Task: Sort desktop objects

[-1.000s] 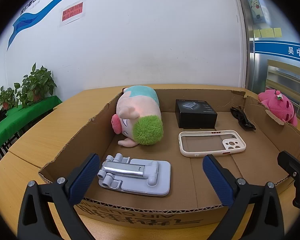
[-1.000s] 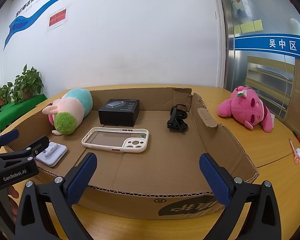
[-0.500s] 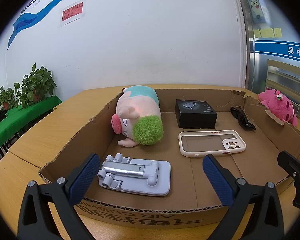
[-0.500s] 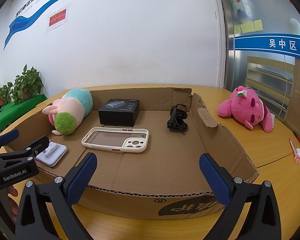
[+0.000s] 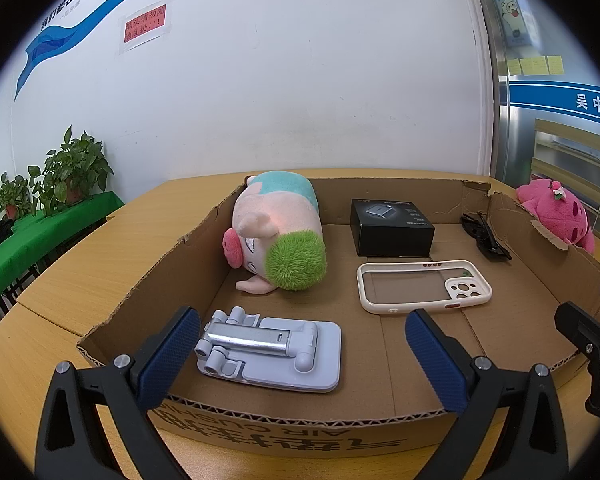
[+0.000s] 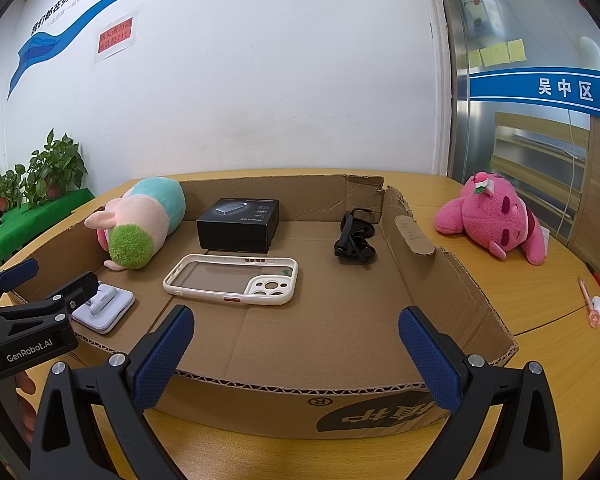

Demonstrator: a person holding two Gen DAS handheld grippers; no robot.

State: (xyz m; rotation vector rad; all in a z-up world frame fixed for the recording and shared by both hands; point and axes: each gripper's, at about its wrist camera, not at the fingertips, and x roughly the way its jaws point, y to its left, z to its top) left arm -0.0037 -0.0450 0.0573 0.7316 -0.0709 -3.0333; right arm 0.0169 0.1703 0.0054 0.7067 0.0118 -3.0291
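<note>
A shallow cardboard box [image 5: 300,420] [image 6: 452,280] lies on the wooden table. In it are a pink, teal and green plush [image 5: 280,232] [image 6: 140,224], a black carton [image 5: 392,226] [image 6: 240,222], a white phone case [image 5: 424,286] [image 6: 232,278], a grey phone stand [image 5: 268,350] [image 6: 104,306] and black sunglasses [image 5: 484,236] [image 6: 354,238]. A pink plush [image 6: 496,218] [image 5: 556,210] lies on the table right of the box. My left gripper [image 5: 300,364] is open and empty at the box's near edge, by the stand. My right gripper [image 6: 296,356] is open and empty at the near edge.
A pink pen with a white cap [image 6: 594,306] and a dark pen [image 6: 596,278] lie on the table at far right. Potted plants [image 5: 72,176] stand on a green-covered table at left. A white wall is behind, a glass partition at right.
</note>
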